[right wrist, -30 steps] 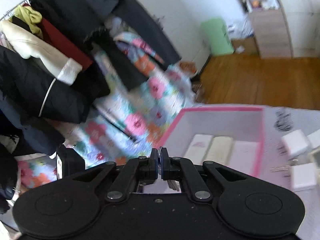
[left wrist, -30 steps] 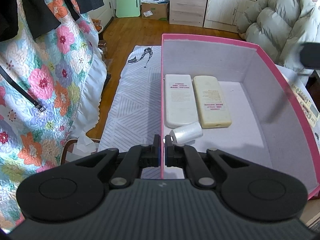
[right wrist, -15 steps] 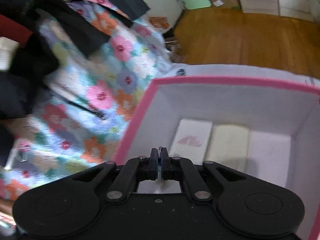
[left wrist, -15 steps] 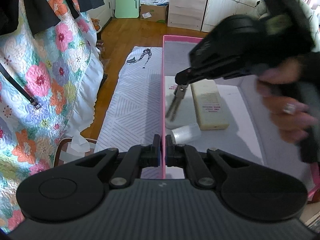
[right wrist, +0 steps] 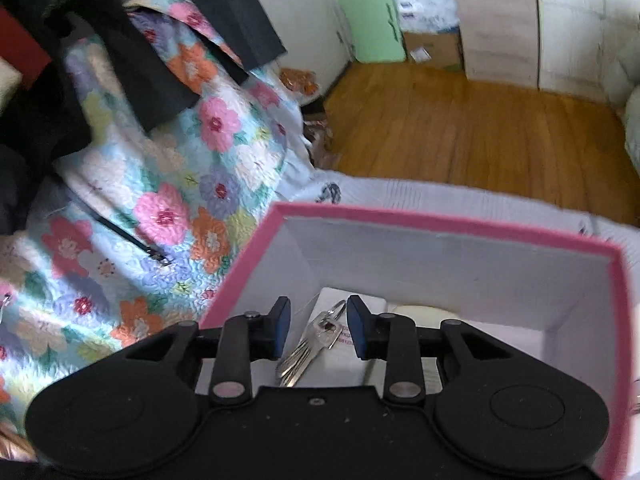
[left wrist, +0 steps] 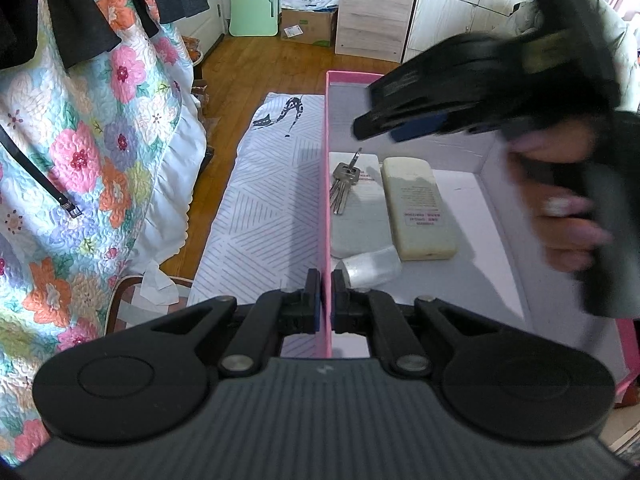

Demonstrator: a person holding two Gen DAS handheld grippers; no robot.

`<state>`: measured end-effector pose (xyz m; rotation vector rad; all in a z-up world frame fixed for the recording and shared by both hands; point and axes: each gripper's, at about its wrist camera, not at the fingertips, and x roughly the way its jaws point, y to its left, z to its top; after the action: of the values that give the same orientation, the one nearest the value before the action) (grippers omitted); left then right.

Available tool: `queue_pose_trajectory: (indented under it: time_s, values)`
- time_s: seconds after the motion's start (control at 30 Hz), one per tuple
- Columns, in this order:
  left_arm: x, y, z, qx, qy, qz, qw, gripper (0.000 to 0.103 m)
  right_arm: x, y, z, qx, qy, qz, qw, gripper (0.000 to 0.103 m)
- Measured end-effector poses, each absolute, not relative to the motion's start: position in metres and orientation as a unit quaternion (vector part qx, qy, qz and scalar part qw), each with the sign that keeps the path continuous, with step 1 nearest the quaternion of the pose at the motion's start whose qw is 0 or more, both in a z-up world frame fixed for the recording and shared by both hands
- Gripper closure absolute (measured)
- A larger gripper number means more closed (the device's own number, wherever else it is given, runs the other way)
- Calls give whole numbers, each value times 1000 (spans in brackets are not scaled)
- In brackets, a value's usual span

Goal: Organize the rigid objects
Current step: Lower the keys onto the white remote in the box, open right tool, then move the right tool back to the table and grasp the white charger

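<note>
Right tongs (right wrist: 316, 330) angled down over pink box (right wrist: 440, 226), jaws just opening, apart; key bunch (right wrist: 310, 346) lies free below, on white remote (left wrist: 360, 220). Left tongs (left wrist: 325, 300) clamped on box's left wall. Cream remote (left wrist: 416, 208), clear bottle (left wrist: 370, 268) alongside.

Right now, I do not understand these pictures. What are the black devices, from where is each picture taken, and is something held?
A person holds hand tongs in each hand; each carries a forward camera. The left view shows the left tongs shut on the wall of the pink box. The right tongs have just been opening above the box, and the bunch of keys lies loose on a white remote, beside a cream remote and a small clear bottle.
</note>
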<state>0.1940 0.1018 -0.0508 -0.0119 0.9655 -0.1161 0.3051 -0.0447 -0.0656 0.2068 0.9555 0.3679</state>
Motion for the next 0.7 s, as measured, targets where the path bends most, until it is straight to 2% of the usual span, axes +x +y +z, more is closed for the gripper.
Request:
queue_pose_trajectory:
  time_s: [0.43,0.57,0.7]
  values:
    - [196,98,-48,3,475,-50,878,100,209,-152,27,65,404,198,891,62]
    - [196,96,-48,11,473,-48,880,100,194,-196,24,77,413,169,892,60]
    - [197,97,-48,10,473,-46,880,100,185,-225,5,71,435,148,885,52]
